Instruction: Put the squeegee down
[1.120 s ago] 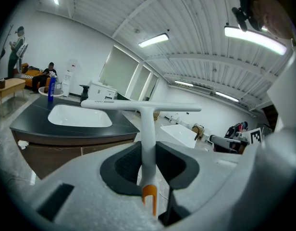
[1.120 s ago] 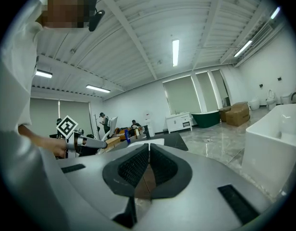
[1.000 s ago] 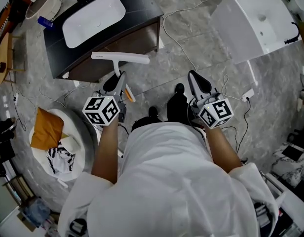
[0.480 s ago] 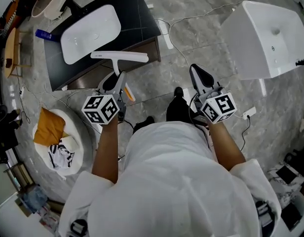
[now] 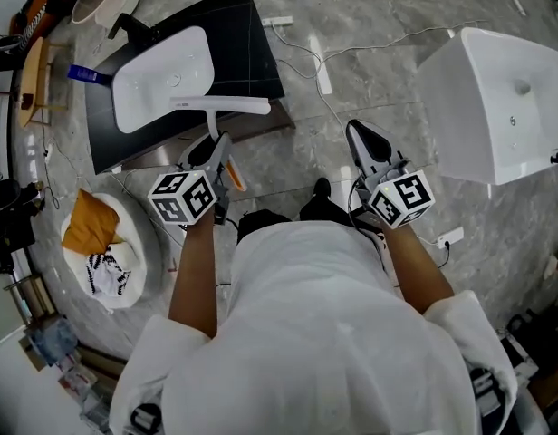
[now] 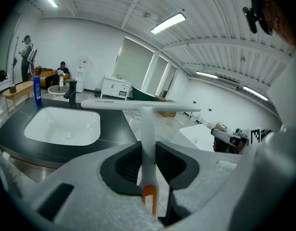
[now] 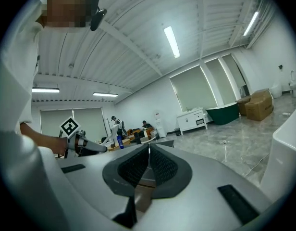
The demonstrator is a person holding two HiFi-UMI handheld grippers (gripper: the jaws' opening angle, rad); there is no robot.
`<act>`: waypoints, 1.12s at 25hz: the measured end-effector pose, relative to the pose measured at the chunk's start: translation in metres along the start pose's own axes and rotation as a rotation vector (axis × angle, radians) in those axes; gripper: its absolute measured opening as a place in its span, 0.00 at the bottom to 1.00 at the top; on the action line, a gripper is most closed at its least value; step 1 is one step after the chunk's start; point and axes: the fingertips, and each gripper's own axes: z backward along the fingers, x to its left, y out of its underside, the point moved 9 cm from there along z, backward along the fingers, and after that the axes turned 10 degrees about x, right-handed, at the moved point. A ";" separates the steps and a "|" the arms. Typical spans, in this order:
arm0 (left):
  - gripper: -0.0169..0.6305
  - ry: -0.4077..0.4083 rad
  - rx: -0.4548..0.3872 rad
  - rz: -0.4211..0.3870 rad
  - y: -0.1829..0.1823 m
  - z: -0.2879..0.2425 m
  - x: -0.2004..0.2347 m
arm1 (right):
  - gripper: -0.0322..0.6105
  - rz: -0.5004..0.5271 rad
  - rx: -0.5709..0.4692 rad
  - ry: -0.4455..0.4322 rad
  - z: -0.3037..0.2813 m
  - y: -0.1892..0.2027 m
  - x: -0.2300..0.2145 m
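Note:
A white T-shaped squeegee [image 5: 220,106] with an orange handle end sticks out forward from my left gripper [image 5: 215,146], which is shut on its handle. The left gripper view shows the handle [image 6: 148,138] clamped between the dark pads of that gripper [image 6: 148,153], the blade level across the top. The blade hangs over the front edge of a black vanity top [image 5: 250,54] with a white basin [image 5: 161,65]. My right gripper [image 5: 360,136] is shut with nothing in it, held over the marble floor; its pads meet in the right gripper view [image 7: 148,152].
A black faucet [image 5: 134,29] and a blue bottle [image 5: 87,75] stand on the vanity. A large white fixture [image 5: 496,98] sits on the floor at the right. A round white basket [image 5: 134,234] with an orange cloth lies at the left. Cables cross the floor.
Both grippers have travelled with the person toward the vanity. The squeegee blade, earlier in front of the cabinet, now overlaps the counter's front edge. The grip is unchanged.

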 end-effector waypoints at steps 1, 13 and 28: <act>0.17 -0.007 0.006 0.017 -0.004 -0.006 -0.001 | 0.08 0.004 0.005 -0.020 -0.005 -0.002 -0.005; 0.17 -0.049 0.071 0.139 -0.048 -0.056 0.022 | 0.08 -0.004 0.041 -0.094 -0.072 -0.017 -0.050; 0.17 -0.033 0.050 0.229 -0.135 -0.107 0.102 | 0.08 0.069 0.076 -0.095 -0.213 -0.102 -0.085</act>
